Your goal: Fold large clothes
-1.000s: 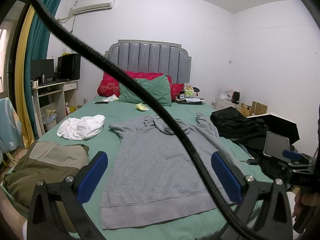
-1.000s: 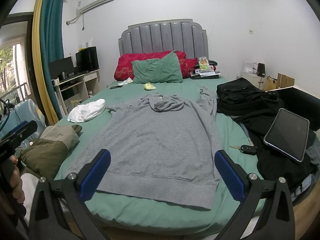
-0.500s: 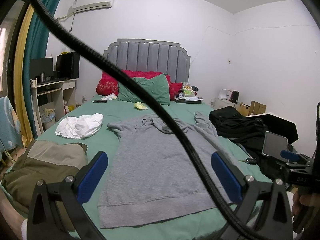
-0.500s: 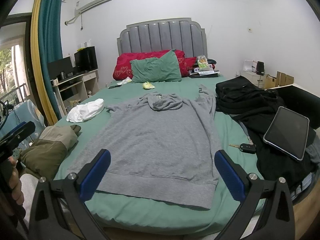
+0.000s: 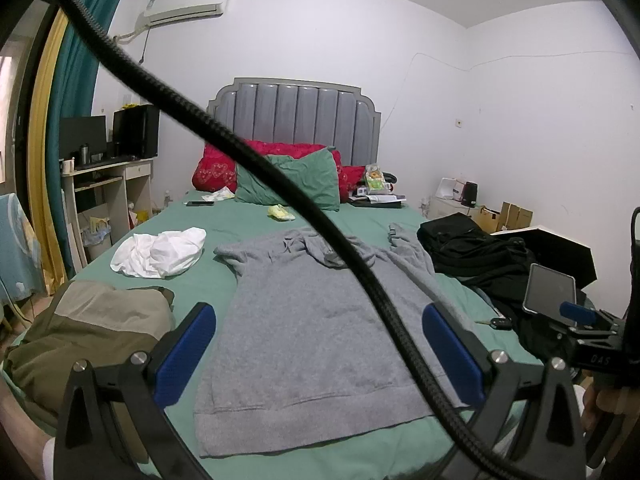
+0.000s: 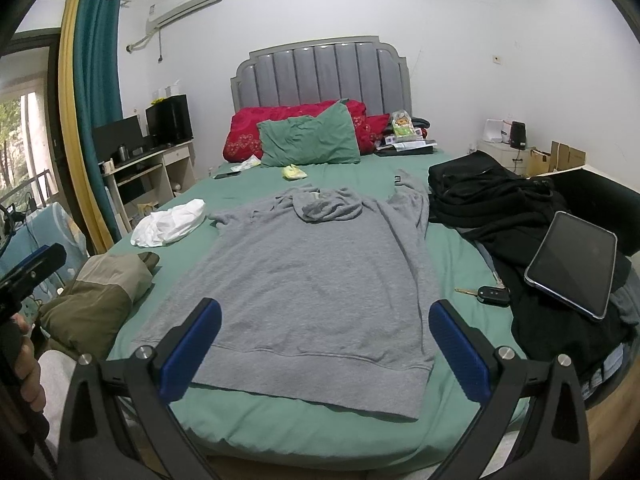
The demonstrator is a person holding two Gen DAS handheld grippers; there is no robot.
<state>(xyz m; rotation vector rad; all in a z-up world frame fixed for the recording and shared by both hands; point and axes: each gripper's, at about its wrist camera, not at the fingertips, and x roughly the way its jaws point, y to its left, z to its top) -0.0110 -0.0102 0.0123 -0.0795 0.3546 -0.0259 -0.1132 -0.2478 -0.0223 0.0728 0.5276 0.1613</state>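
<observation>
Status: your left gripper and right gripper both hang over the foot of the bed with jaws spread to full width and nothing between the blue pads. The grey hoodie lies face down and flat on the green sheet, hem toward you, hood bunched at the far end and sleeves drawn in along the body. Compared with one second ago, both wrist views show only a slight drift; the hoodie sits at almost the same place in each picture, and neither gripper has touched cloth. Treat this as the approach stage: no fold is started, and the whole task remains ahead. Judge the next move as a descent to the hem corners or the side edges, one gripper per side. Note the obstacles. A braided black cable crosses the left wrist view diagonally and hides part of the garment. An olive jacket lies just beside the hoodie's left edge, and a car key, a tablet and black clothes lie near the right edge. Keep the folded sleeve clear of these items.
</observation>
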